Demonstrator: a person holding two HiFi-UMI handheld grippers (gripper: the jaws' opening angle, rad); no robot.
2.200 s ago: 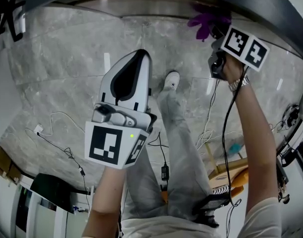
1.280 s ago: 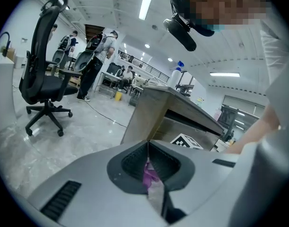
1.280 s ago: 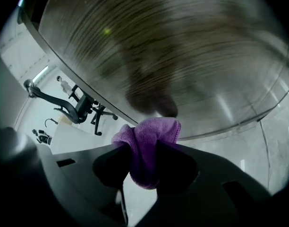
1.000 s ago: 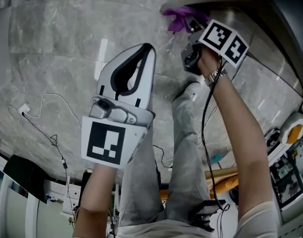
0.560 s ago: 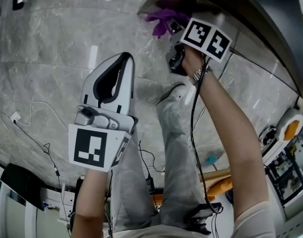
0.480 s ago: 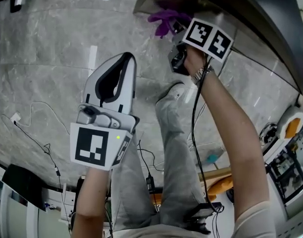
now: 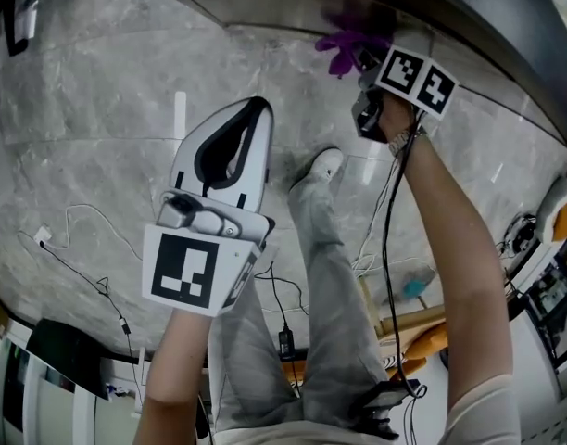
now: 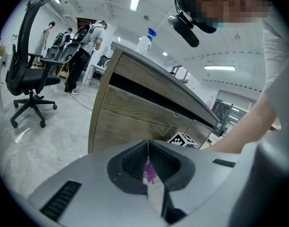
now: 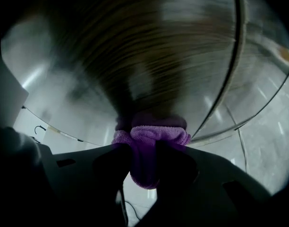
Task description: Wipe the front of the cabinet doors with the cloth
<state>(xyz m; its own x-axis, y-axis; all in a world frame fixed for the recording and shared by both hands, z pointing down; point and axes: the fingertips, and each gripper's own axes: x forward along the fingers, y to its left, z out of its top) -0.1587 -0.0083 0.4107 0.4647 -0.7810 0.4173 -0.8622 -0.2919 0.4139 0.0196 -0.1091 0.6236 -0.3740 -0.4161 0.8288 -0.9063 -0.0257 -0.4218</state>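
Plush purple cloth (image 9: 156, 131) in right gripper (image 9: 143, 156), farther right along woodgrain door (image 9: 149, 56).

cloth (image 9: 149, 137) purple | cabinet door (image 8: 130, 119) wood-grain brown | floor (image 7: 98, 156) grey marbled

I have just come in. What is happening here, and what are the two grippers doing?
A person is standing at a cabinet with a gripper in each hand. The right gripper is shut on a purple cloth, and the cloth seems to be pressed against the wooden cabinet door low on its front. The left gripper is shut and holds nothing; it hangs over the floor, away from the door. The wiping is a job for the right side only.
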